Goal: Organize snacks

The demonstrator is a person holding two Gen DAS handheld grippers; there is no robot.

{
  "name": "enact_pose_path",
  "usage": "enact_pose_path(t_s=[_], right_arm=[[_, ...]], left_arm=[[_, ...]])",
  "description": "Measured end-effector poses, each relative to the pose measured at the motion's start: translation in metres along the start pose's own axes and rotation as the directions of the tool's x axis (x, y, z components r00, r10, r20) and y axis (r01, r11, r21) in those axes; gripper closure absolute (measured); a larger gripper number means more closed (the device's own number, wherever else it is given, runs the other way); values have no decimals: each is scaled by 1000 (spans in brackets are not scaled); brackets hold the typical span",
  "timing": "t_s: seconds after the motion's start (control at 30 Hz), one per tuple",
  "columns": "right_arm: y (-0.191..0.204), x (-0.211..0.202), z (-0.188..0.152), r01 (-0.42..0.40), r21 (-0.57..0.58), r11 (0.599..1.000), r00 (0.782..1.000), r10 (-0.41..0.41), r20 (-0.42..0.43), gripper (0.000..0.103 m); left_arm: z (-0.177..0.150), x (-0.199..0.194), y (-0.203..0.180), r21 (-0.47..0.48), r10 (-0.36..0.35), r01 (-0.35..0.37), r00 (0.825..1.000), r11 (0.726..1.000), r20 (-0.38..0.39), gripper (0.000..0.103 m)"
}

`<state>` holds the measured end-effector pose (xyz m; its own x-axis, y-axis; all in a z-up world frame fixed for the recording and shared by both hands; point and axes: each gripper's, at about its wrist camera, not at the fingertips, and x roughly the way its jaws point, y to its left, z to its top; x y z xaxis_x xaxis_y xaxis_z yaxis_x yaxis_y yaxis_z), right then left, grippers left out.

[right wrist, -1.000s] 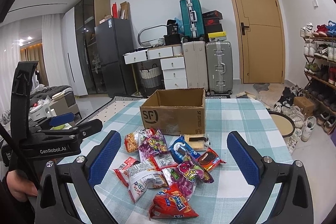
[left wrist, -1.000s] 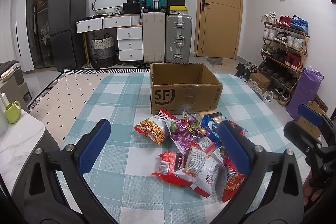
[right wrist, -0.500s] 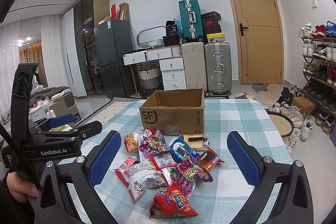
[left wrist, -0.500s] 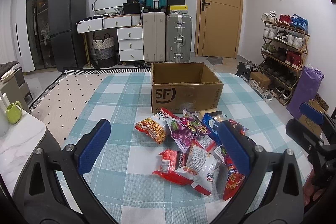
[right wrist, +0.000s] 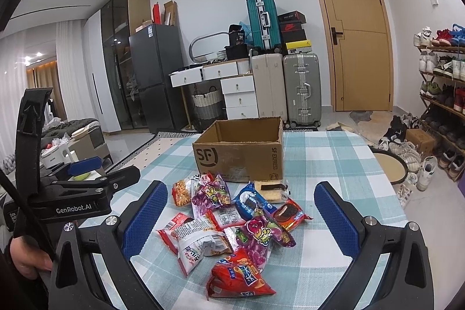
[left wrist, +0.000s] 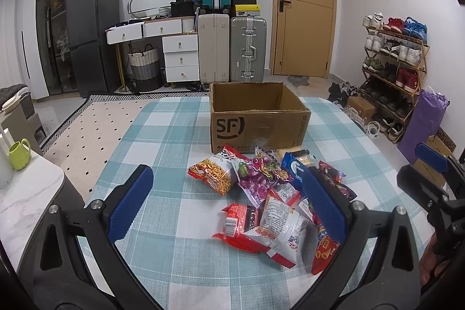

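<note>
An open empty cardboard box (left wrist: 258, 121) marked SF stands on the checked tablecloth; it also shows in the right wrist view (right wrist: 241, 150). Several snack packets lie in a heap before it: an orange packet (left wrist: 213, 173), a purple packet (left wrist: 261, 176), a white and red packet (left wrist: 280, 228), a red packet (right wrist: 238, 278) nearest the right gripper. My left gripper (left wrist: 226, 205) is open and empty, above the heap's left side. My right gripper (right wrist: 241, 217) is open and empty, over the heap.
A white marble counter with a green mug (left wrist: 19, 154) is at the left. Suitcases (left wrist: 232, 48), drawers and a fridge (left wrist: 90, 34) stand behind the table. A shoe rack (left wrist: 392, 63) and a purple bag (left wrist: 421, 121) are at the right.
Both grippers have shifted only slightly; the view has crept a little. Nothing was taken or moved.
</note>
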<state>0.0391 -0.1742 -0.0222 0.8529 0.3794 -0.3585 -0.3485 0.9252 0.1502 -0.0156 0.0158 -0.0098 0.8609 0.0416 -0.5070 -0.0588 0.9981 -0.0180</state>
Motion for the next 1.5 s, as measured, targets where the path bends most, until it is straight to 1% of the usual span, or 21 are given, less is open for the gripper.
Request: enact_pose_path(t_s=[0.23,0.37,0.63,0.73,0.9,1.03,1.1,1.37,1.5], right_arm=[[-2,3,-5,-11,5,1000,1000,11,-19,0],[-2,9,-11,-17,7,1000,999,17,-46,0],[-6,26,-37,-36,5,999,989,37,-140,0],[-8,33,-48,-51,11,999,983,52,-173,0],[-11,44,-67,-87,22,996,967,90,-237,0],[-7,53,-80,-107,-4,994,953,101,-286,0],[-5,61,-86,-112,-19,994,942,100,-320,0],[-4,75,-92,-136,0,991,920,127,-371,0],[-5,81,-91,-142,13,990,912,136,-387,3]], left_arm=[[-3,2,3,-1,0,0,1000,1000,-9,1],[-3,2,2,-1,0,0,1000,1000,-9,1],[-7,9,7,-9,9,-9,1000,1000,-23,1],[-8,11,9,-11,12,-13,1000,1000,-28,1],[-7,15,13,-18,21,-21,999,1000,-38,1],[-9,19,17,-25,25,-27,998,999,-53,1],[-10,22,20,-28,26,-28,998,999,-61,1],[-13,28,27,-36,39,-42,996,998,-81,1],[-14,31,29,-39,40,-44,995,998,-90,1]])
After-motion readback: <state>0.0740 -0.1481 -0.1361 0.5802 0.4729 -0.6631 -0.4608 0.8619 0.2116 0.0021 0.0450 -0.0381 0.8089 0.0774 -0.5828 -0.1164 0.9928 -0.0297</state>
